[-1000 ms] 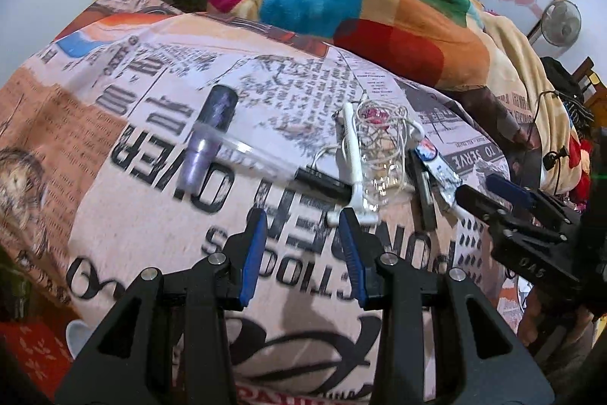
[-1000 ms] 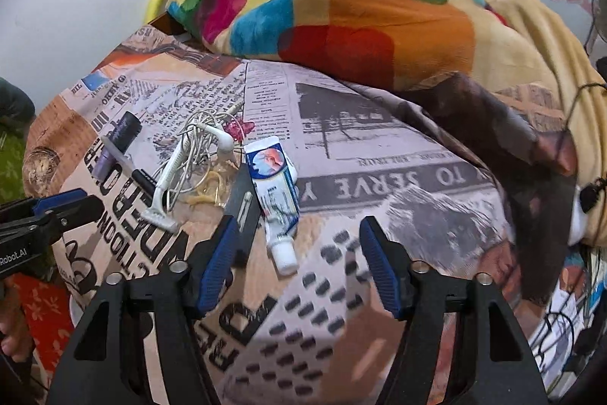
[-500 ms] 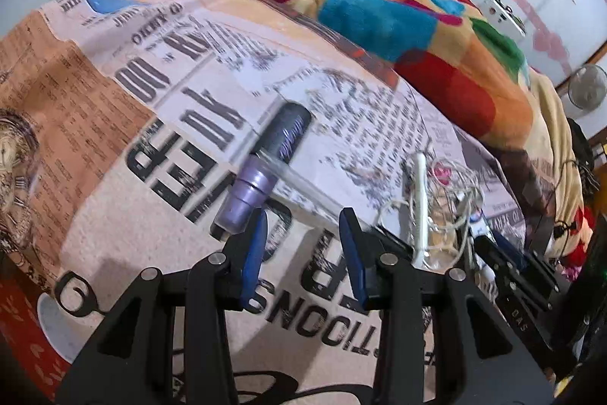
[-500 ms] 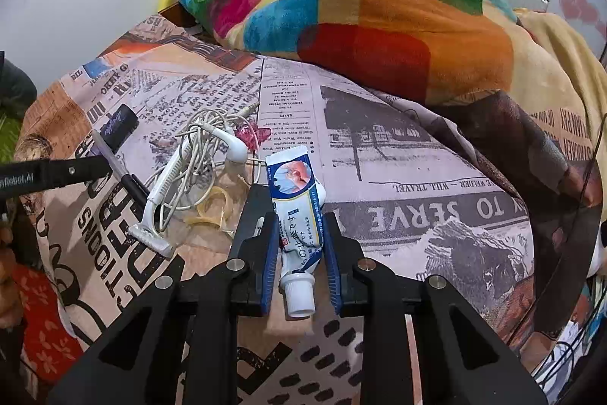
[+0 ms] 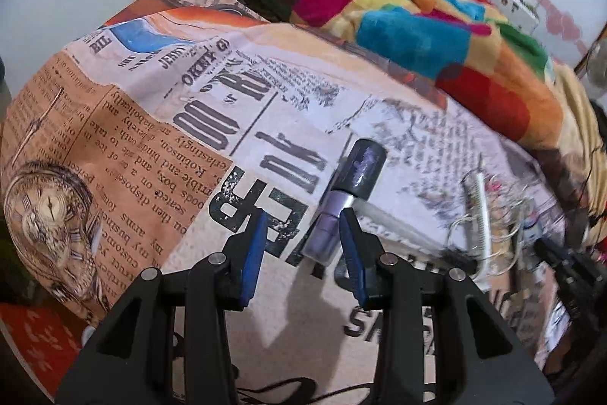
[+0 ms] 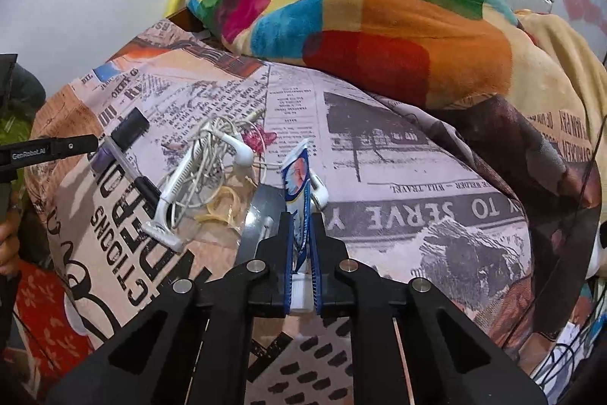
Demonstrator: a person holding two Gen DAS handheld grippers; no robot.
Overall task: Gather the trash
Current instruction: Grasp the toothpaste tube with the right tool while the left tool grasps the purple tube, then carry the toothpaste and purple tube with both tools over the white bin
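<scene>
Newsprint bedsheet (image 5: 125,139): right tool (image 6: 301,230) pinches toothpaste tube (image 6: 297,177); left tool (image 5: 301,234), spread, should centre on purple bottle (image 5: 334,215) before squeezing

We had two fisheye views, each looking forward along its own gripper's fingers and down across the newspaper-print bedsheet (image 5: 125,154). The left wrist camera sat low and close over the sheet's left part, facing the far colourful blanket (image 5: 398,14), with the purple bottle (image 5: 341,204) just ahead of it. The right wrist camera sat farther right and a little higher, taking in more of the bed up to the same blanket (image 6: 360,21). Both views shared the bottle (image 6: 114,143), the white razor (image 6: 170,207) and the tangled earphones (image 6: 216,154); each caught the other gripper at its edge.
</scene>
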